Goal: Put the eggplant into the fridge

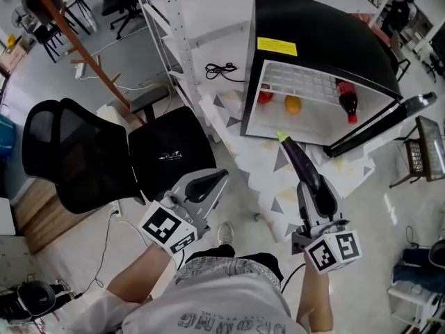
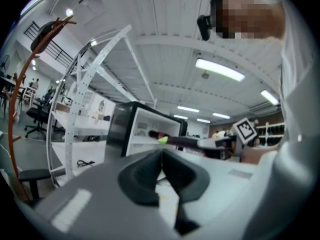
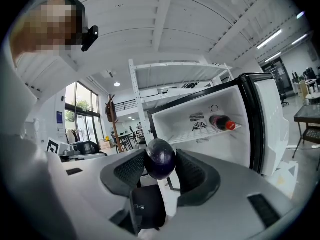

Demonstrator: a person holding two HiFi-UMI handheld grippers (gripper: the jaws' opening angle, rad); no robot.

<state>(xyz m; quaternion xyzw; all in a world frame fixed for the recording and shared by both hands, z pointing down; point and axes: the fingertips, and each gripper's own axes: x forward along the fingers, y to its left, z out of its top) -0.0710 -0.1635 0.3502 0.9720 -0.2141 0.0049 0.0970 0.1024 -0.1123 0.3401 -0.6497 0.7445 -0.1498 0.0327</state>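
A dark purple eggplant point(image 1: 304, 164) with a green stem end sticks forward out of my right gripper point(image 1: 318, 195), which is shut on its rear end. In the right gripper view the eggplant point(image 3: 160, 157) is squeezed between both black pads. Its stem points at the small black fridge point(image 1: 313, 33), which stands open a short way ahead with its door point(image 1: 381, 122) swung out to the right. My left gripper point(image 1: 217, 178) hovers at the left, shut and empty; its pads meet in the left gripper view point(image 2: 161, 165), where the eggplant point(image 2: 181, 140) shows in front of the fridge point(image 2: 120, 126).
Inside the fridge a cola bottle point(image 1: 345, 97) lies on the wire shelf, with an orange fruit point(image 1: 293, 104) and a red item point(image 1: 265, 95) below it. A black office chair point(image 1: 76, 152) stands at the left, a white shelf rack point(image 1: 182, 44) and a cable point(image 1: 221, 69) beyond it.
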